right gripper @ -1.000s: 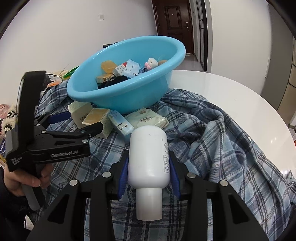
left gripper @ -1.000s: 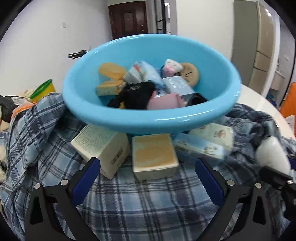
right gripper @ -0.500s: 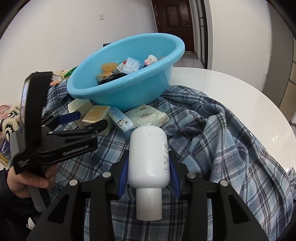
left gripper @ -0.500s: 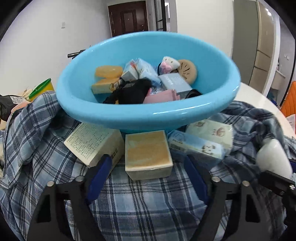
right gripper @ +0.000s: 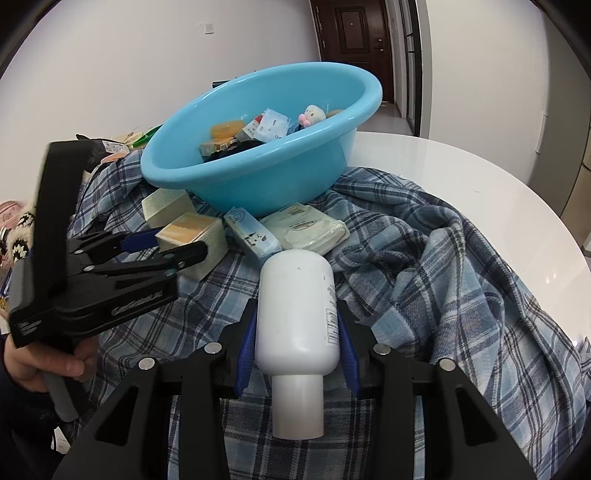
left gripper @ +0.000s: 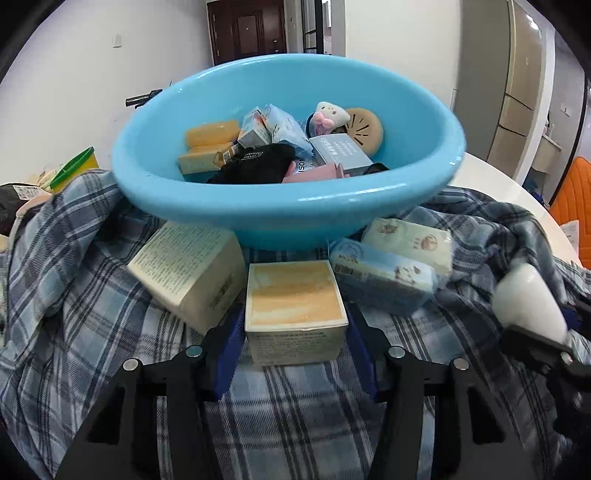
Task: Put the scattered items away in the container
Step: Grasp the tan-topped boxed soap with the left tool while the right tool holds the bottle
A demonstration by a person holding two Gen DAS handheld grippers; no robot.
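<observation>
a white round table [right gripper: 461, 177] is carrying a rumpled blue plaid cloth [right gripper: 443, 266] that is covering most of its near side, while the bare top is showing to the right. behind it, white walls are framing a dark wooden door [right gripper: 354, 29], and a tall pale cabinet [left gripper: 517, 85] is standing at the right in the left wrist view.

a light blue basin [left gripper: 369, 206] is sitting on the cloth, tilted a little. it is holding a jumble: orange soap bars [left gripper: 212, 133], small printed packets [left gripper: 284, 127], a black cloth item [left gripper: 258, 164], a pink piece [left gripper: 314, 172], a grey-blue box [left gripper: 340, 151], a small plush toy [left gripper: 328, 114] and a round tan disc [left gripper: 364, 129].

just in front of the basin, four items are lying on the cloth in a row: a cream box [left gripper: 188, 269], an orange-topped box [left gripper: 295, 306], a light blue packet [left gripper: 384, 277] and a pale green packet [left gripper: 410, 240].

the left gripper [left gripper: 295, 332] is closing its jaws around the orange-topped box; the blue pads are sitting at the box's two sides, and i cannot tell whether they are already pressing on it. a hand [right gripper: 40, 363] is gripping its handle in the right wrist view.

the right gripper [right gripper: 297, 332] is pinching a white bottle [right gripper: 295, 310], its cap pointing back towards the camera, above the cloth and near the packets.
</observation>
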